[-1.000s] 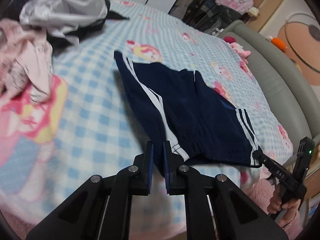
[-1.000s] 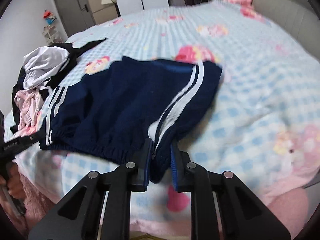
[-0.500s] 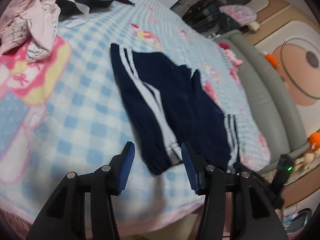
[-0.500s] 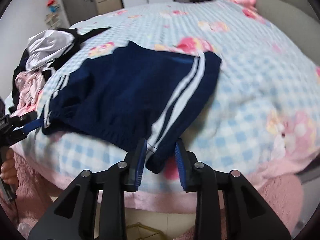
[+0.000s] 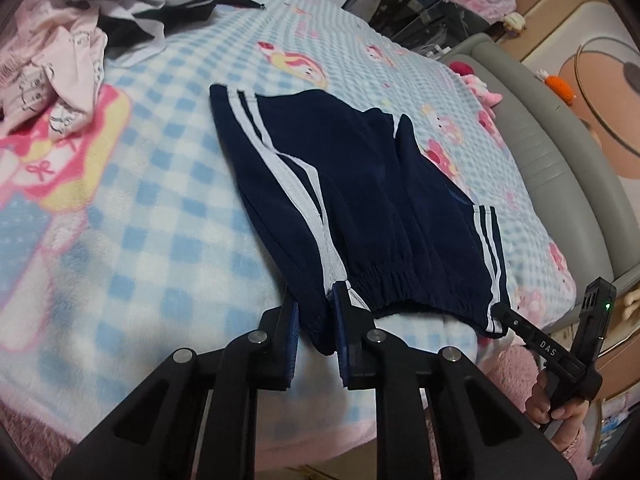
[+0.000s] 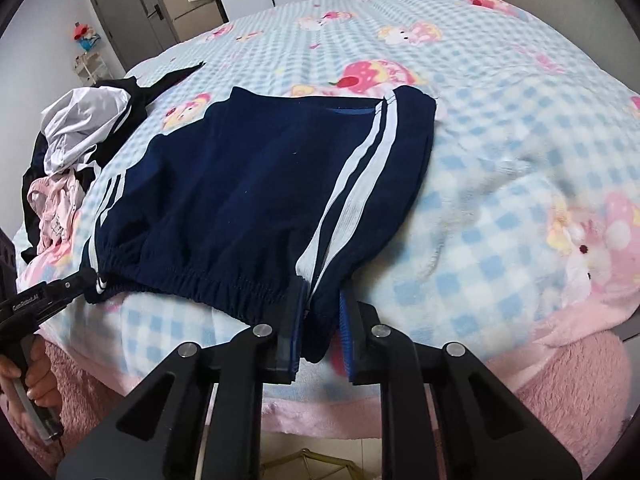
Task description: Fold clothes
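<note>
A pile of clothes (image 5: pixel 80 40) lies far left on the bed (image 5: pixel 140 220). The navy shorts (image 5: pixel 352 200) lie flat near the bed's near edge. The left claw (image 5: pixel 316 320) straddles one waistband corner, jaws narrow, seemingly just touching cloth; the right claw (image 6: pixel 320 316) does likewise at the other. This looks like gripping before a fold; next, pinch firmly and lift together. Only the right view shows the door (image 6: pixel 132 12).

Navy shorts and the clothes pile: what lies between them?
Only bare checked blanket separates the shorts from the pile, shown in the left wrist view.
</note>
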`<move>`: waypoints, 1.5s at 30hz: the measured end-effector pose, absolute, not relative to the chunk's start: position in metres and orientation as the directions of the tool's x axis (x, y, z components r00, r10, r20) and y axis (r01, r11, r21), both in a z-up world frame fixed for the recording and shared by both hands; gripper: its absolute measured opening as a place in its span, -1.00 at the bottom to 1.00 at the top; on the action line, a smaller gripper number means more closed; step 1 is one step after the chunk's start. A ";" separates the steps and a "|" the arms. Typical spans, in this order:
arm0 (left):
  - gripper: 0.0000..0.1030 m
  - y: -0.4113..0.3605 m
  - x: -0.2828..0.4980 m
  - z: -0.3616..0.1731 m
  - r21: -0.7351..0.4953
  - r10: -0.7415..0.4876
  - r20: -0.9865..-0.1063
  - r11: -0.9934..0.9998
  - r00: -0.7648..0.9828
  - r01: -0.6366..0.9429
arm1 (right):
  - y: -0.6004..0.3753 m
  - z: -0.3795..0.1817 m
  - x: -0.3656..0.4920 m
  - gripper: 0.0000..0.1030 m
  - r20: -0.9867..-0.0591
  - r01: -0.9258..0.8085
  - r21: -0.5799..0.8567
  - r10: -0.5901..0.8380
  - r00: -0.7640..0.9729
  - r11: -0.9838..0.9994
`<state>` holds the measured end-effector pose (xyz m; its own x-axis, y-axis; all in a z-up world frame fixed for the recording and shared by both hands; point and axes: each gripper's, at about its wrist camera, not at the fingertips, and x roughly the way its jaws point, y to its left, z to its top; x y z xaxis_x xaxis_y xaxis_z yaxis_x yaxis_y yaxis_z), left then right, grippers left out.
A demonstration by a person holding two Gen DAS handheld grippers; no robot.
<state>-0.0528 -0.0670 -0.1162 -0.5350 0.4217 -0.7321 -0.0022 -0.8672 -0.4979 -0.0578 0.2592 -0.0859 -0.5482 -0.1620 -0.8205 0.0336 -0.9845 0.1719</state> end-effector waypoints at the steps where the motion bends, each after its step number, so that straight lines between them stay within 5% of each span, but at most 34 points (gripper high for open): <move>1: -0.69 -0.063 -0.051 -0.114 -0.488 0.414 -0.737 -0.873 -0.534 -0.004 | 0.258 -0.086 -0.056 -0.71 -0.818 0.032 0.174 -0.163 -0.552 -0.984; 11: -0.59 -0.034 -0.089 -0.093 -0.320 0.294 -0.890 -0.947 -0.348 0.018 | 0.271 -0.044 -0.051 -0.56 -0.783 0.018 0.209 -0.179 -0.596 -0.978; 14: -0.40 -0.035 -0.076 -0.086 -0.303 0.275 -0.886 -0.953 -0.373 0.016 | 0.276 -0.025 -0.038 -0.39 -0.757 -0.015 0.201 -0.145 -0.637 -0.980; 24: -0.26 -0.047 -0.054 -0.083 -0.205 0.167 -0.913 -0.977 -0.371 0.065 | 0.288 -0.006 -0.022 -0.38 -0.757 -0.102 0.131 -0.033 -0.652 -0.986; 28: -0.15 -0.053 -0.050 -0.050 -0.172 0.142 -0.868 -0.985 -0.476 0.020 | 0.273 -0.002 -0.024 -0.38 -0.740 -0.038 0.174 -0.105 -0.665 -0.984; 34: -0.15 -0.041 -0.079 -0.062 -0.298 0.288 -0.822 -0.953 -0.491 -0.060 | 0.230 -0.020 -0.049 -0.29 -0.769 0.137 0.177 -0.224 -0.599 -0.975; 37: -0.15 -0.017 -0.095 -0.090 -0.241 0.248 -0.866 -0.968 -0.434 -0.074 | 0.211 -0.041 -0.069 -0.29 -0.800 0.176 0.115 -0.196 -0.567 -0.978; 39: -0.12 -0.018 -0.096 -0.104 -0.161 0.168 -0.901 -0.986 -0.401 -0.052 | 0.206 -0.057 -0.080 -0.29 -0.818 0.186 0.077 -0.169 -0.549 -0.980; 42: -0.15 -0.036 -0.092 -0.110 -0.210 0.203 -0.904 -0.977 -0.376 -0.023 | 0.214 -0.085 -0.092 -0.29 -0.862 0.140 0.000 -0.071 -0.502 -0.990; 45: -0.17 -0.050 -0.091 -0.090 -0.272 0.266 -0.854 -0.961 -0.446 -0.051 | 0.242 -0.095 -0.094 -0.25 -0.877 0.087 0.109 -0.137 -0.460 -0.990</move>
<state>-0.0912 -0.0504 -0.0899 -0.4464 0.2657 -0.8545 -0.0509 -0.9609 -0.2722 -0.0942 0.2415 -0.0948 -0.4604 -0.1372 -0.8770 0.0874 -0.9902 0.1090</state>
